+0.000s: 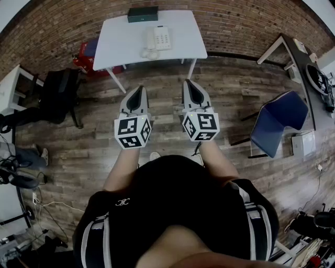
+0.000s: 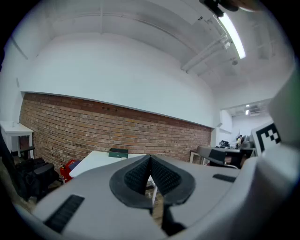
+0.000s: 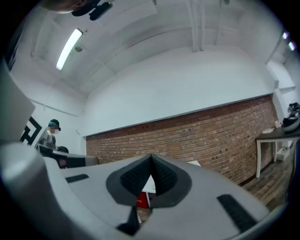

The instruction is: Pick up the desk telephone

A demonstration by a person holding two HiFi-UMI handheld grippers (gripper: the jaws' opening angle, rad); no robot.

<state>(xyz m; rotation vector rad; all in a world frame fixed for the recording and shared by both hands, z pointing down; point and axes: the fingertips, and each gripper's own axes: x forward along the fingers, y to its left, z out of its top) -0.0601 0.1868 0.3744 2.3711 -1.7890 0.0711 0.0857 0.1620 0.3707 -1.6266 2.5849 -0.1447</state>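
Item 1. Left claw (image 1: pixel 138 90): jaws were pressed fully together with nothing between them. It was held out over the wooden floor (image 1: pixel 235 94), near the person's body and well apart from the desk (image 1: pixel 118 49).

Item 2. Right claw (image 1: pixel 189 84): jaws were likewise closed tight and empty. It sat just right of the left claw, at about the same reach, and both pointed toward the far side of the room.

Item 3. Desk telephone (image 1: pixel 158 38): white, resting on the desk's top toward its far right part, untouched by either claw.

Item 4. Small white object (image 1: pixel 148 53): lay on the desk just near of the telephone; its kind could not be made out.

Item 5. Green box (image 1: pixel 142 14): dark, oblong, at the far edge of the desk against the brick wall (image 1: pixel 63 26).

Item 6. Desk: white top on white legs, standing at the far wall, ahead of both claws.

Item 7. Red item (image 1: pixel 84 58): on the floor by the desk's left end, partly hidden.

Item 8. Black item (image 1: pixel 58 91): bulky, on the floor at left, well apart from the desk.

Item 9. Blue chair (image 1: pixel 277 123): at right, turned away from the desk.
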